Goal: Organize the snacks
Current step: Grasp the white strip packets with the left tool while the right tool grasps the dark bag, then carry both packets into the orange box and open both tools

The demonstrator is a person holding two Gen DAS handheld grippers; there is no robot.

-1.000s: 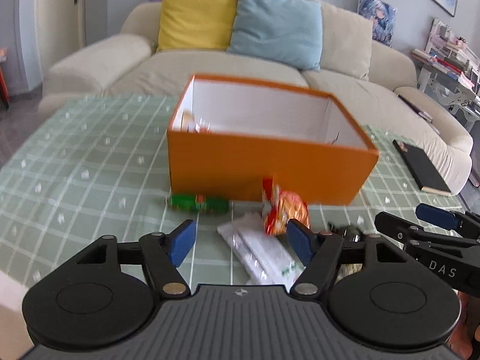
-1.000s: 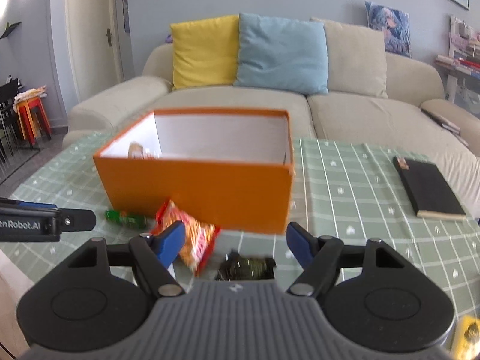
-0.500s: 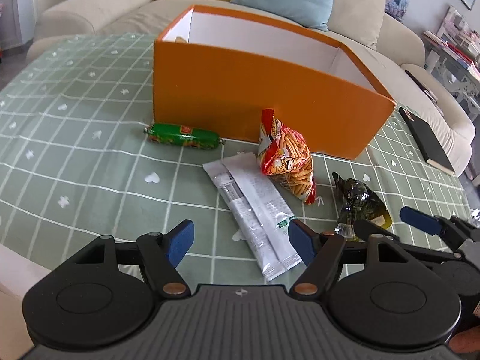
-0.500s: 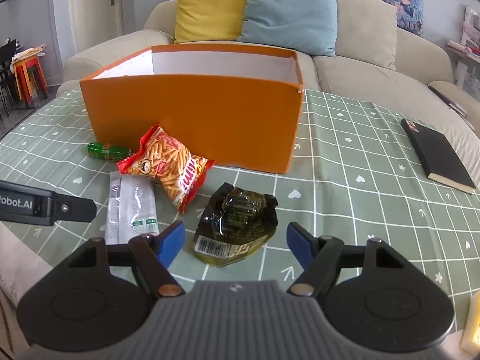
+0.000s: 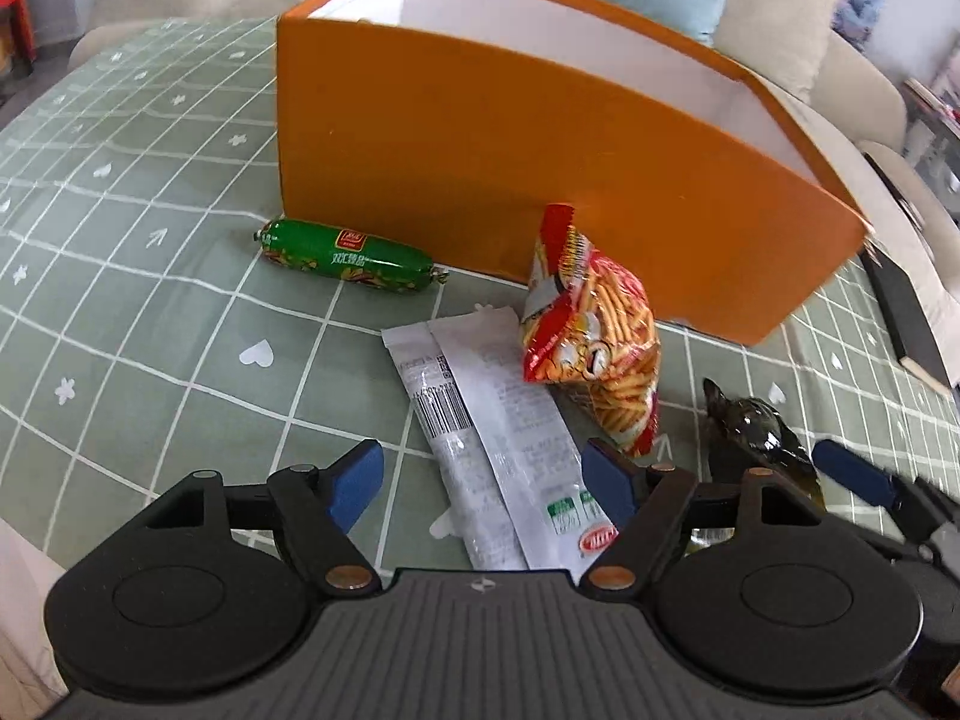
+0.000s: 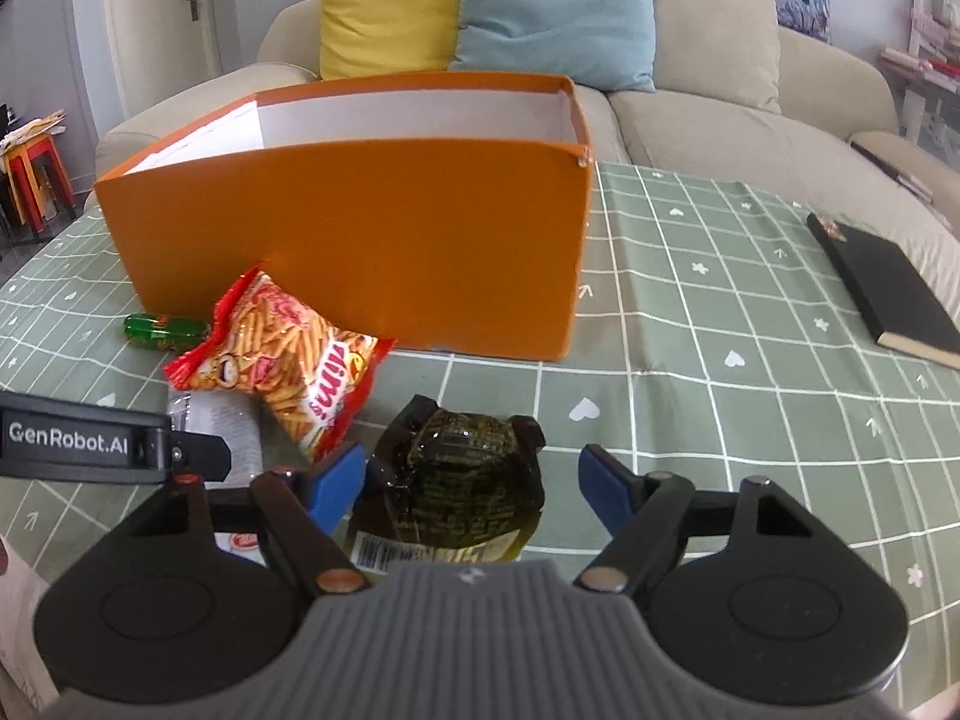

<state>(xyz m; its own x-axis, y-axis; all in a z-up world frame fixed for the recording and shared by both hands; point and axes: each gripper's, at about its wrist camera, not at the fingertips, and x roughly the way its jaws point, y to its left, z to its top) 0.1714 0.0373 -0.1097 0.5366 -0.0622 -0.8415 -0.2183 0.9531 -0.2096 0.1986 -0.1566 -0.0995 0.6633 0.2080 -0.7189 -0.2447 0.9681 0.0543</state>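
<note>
An open orange box (image 5: 540, 180) (image 6: 360, 240) stands on the green checked tablecloth (image 5: 150, 330). In front of it lie a green sausage (image 5: 348, 256) (image 6: 162, 331), a red bag of fries snacks (image 5: 594, 336) (image 6: 288, 360), a long white packet (image 5: 492, 438) and a dark olive pouch (image 6: 456, 480) (image 5: 756, 432). My left gripper (image 5: 486, 480) hovers low over the white packet, its jaws opening, the packet's near part between the blue pads untouched. My right gripper (image 6: 474, 480) straddles the dark pouch, jaws opening, pads not pressing it.
A black notebook (image 6: 888, 288) lies on the cloth at the right. Behind the table is a beige sofa (image 6: 750, 96) with a yellow cushion (image 6: 384, 6) and a blue cushion (image 6: 552, 12). The left gripper's arm (image 6: 90, 447) reaches in at the left of the right wrist view.
Both grippers have sunk toward the table and tilted down. The snacks now fill the near view: the white packet lies between the left pads, the dark pouch between the right pads.
</note>
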